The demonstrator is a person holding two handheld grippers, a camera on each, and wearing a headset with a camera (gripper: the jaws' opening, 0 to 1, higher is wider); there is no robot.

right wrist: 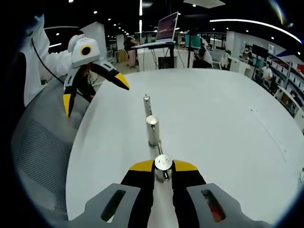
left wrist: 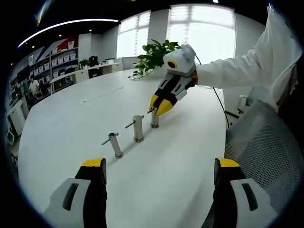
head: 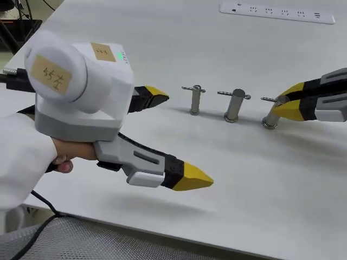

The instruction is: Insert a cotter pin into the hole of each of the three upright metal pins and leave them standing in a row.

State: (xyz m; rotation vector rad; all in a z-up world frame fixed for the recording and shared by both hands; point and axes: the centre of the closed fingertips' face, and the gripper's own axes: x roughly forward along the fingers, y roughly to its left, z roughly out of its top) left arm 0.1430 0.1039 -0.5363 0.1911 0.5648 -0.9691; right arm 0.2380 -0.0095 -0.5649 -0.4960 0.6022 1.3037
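Three upright metal pins stand in a row: the left pin (head: pixel 196 101), the middle pin (head: pixel 234 106) and the right pin (head: pixel 270 120). A thin cotter pin crosses the top of each. My right gripper (head: pixel 277 104) is at the head of the right pin (right wrist: pixel 163 163), its jaws closed on the cotter pin (head: pixel 267 99) that passes through it. The middle pin (right wrist: pixel 152 128) and the far pin (right wrist: pixel 147 103) line up beyond. My left gripper (head: pixel 179 138) hangs open and holds nothing, short of the row (left wrist: pixel 138 128).
A white power strip (head: pixel 277 12) lies at the table's far edge. A mesh chair back (head: pixel 81 238) sits at the near edge. Potted plants (left wrist: pixel 154 54) stand at one end of the white table (head: pixel 162 43).
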